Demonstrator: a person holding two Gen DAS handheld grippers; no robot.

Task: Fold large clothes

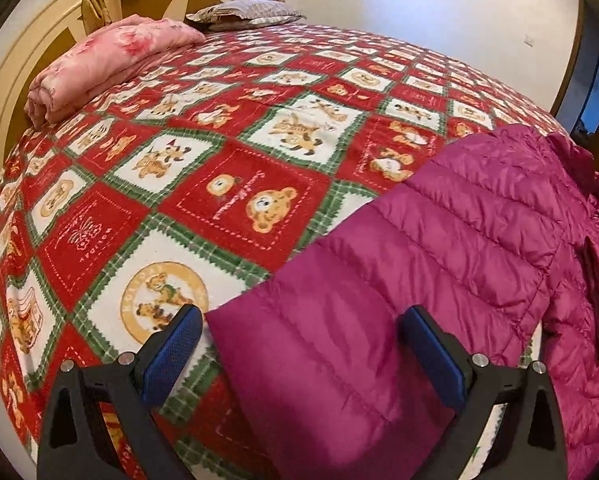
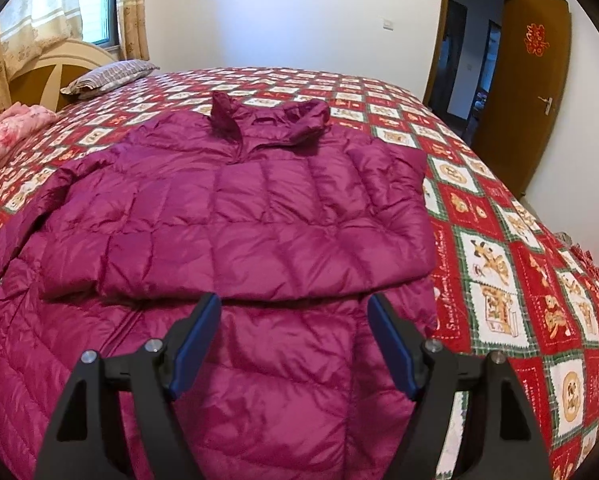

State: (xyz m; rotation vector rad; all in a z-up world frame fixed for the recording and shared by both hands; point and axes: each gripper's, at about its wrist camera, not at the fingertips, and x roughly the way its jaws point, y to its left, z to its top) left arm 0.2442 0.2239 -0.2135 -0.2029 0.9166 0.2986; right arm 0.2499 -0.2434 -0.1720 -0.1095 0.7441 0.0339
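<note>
A magenta quilted down jacket (image 2: 235, 216) lies flat on the bed, collar at the far side. Its right sleeve is folded across the chest. Its left sleeve (image 1: 379, 280) stretches out sideways over the bedspread. My left gripper (image 1: 301, 320) is open, its blue-padded fingers either side of that sleeve's cuff end, just above it. My right gripper (image 2: 295, 308) is open and empty, hovering over the jacket's lower body near the folded sleeve's edge.
A red, white and green bear-print bedspread (image 1: 219, 184) covers the bed. A folded pink blanket (image 1: 103, 60) and a striped pillow (image 1: 247, 14) lie by the cream headboard (image 1: 27, 40). An open brown door (image 2: 531, 80) stands to the right.
</note>
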